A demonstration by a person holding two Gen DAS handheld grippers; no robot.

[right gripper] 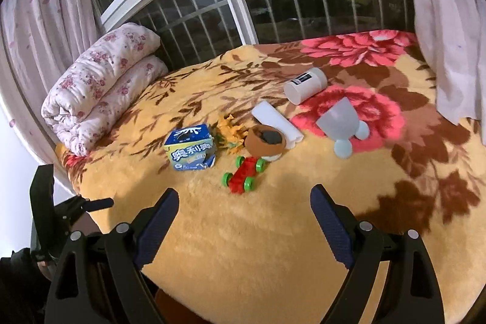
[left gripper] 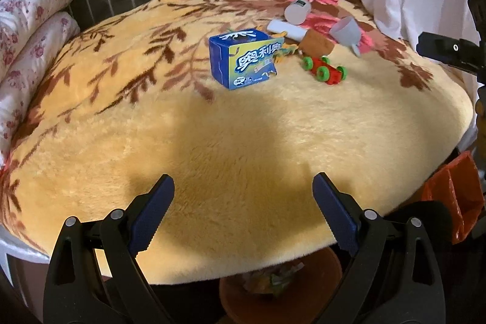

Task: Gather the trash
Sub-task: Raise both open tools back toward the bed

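A torn blue Oreo box (left gripper: 244,58) (right gripper: 191,151) lies on the yellow floral blanket (left gripper: 243,135) (right gripper: 273,233). Beside it are crumpled yellow wrapper scraps (right gripper: 232,134) (left gripper: 281,52), a white folded paper (right gripper: 276,120) (left gripper: 287,28), a white cylinder can (right gripper: 305,85) (left gripper: 297,10), a brown bowl-like piece (right gripper: 265,140) (left gripper: 316,43), a grey-blue cup (right gripper: 341,123) (left gripper: 346,32) and a red toy car with green wheels (right gripper: 244,173) (left gripper: 325,69). My left gripper (left gripper: 243,199) is open and empty above the near bed edge. My right gripper (right gripper: 244,208) is open and empty, just short of the toy car.
A brown bin (left gripper: 279,290) holding wrappers stands below the bed edge. An orange bag (left gripper: 452,196) sits at the right. A rolled floral quilt (right gripper: 100,87) (left gripper: 33,29) lies at the bed's left. Barred window (right gripper: 303,5) and curtains (right gripper: 449,20) are behind.
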